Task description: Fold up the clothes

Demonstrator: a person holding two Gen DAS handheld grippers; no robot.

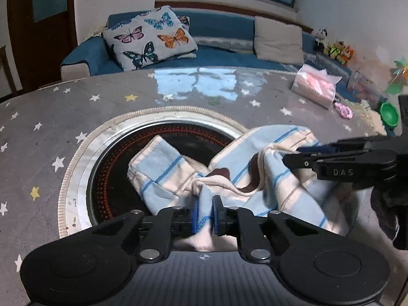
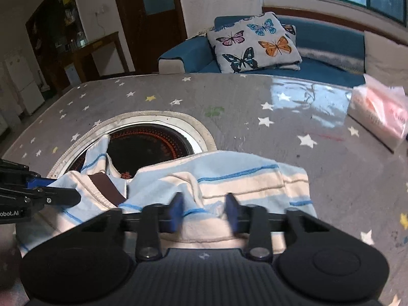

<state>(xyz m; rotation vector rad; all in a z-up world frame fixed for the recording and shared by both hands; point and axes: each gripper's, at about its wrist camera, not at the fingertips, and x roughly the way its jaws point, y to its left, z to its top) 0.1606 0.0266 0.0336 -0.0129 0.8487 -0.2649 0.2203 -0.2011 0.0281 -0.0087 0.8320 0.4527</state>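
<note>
The left tool (image 1: 204, 213) is matte black, with two round housings, scissor-like linkage arms on silver pivot screws, blue fingertip pads (image 1: 195, 213) and a small crosshair mark at centre. The right tool (image 2: 204, 210) matches it; at right of the left view its side reads "DAS".

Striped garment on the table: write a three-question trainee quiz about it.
1. True or false: the light-blue and cream striped cloth garment lies partly over the round black hotplate.
2. The left gripper is clamped on: A) a fold of the garment, B) the pink plastic tissue pack, C) nothing.
3. Fill in: the grey tablecloth is printed with ___.
Key: 1 true; 2 A; 3 stars.
</note>
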